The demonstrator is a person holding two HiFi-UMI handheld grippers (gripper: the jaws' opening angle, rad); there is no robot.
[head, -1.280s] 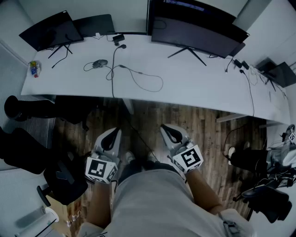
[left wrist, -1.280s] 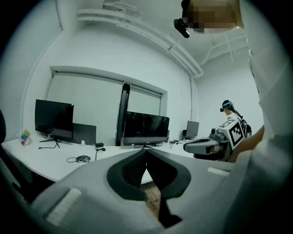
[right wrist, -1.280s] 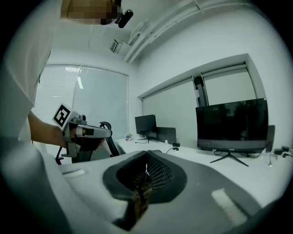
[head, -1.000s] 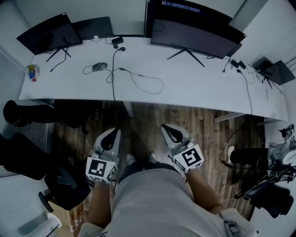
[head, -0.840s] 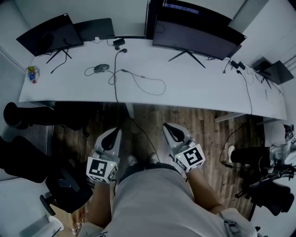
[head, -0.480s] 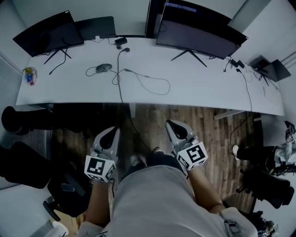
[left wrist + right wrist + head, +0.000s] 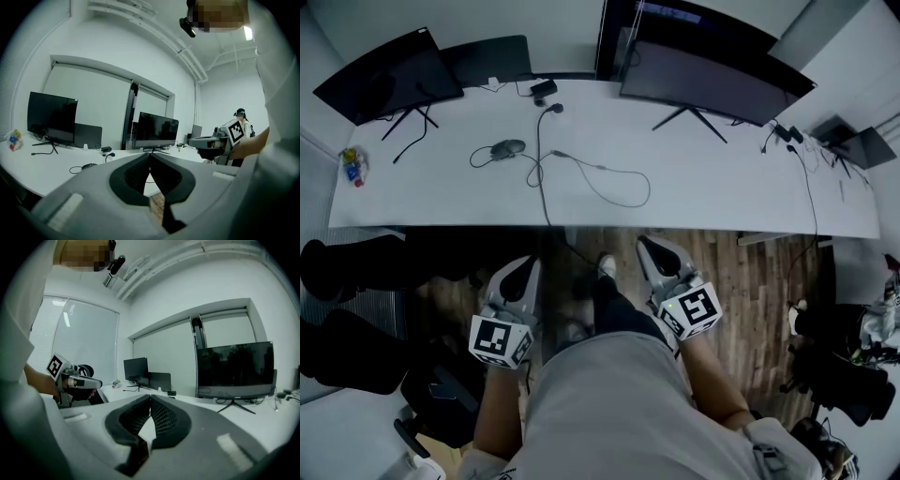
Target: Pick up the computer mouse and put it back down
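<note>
The dark computer mouse [image 7: 508, 147] lies on the white desk [image 7: 712, 183] left of centre, its cable looping beside it; the left gripper view shows the mouse [image 7: 87, 166] small and far off. Both grippers hang low in front of the person, over the wooden floor, short of the desk's near edge. My left gripper [image 7: 523, 268] [image 7: 150, 155] has its jaws closed tip to tip with nothing between them. My right gripper [image 7: 652, 247] [image 7: 150, 398] is likewise shut and empty. Each gripper shows in the other's view, held level.
A large monitor [image 7: 712, 67] stands at the back right of the desk and a smaller one [image 7: 380, 80] at the back left. A long cable [image 7: 602, 178] snakes across the middle. Black chairs [image 7: 347, 352] stand at the left, and more gear [image 7: 848, 375] sits on the floor at the right.
The person has stepped toward the desk. Both grippers now sit closer to its near edge, still shut. The mouse has not moved on the desk.
</note>
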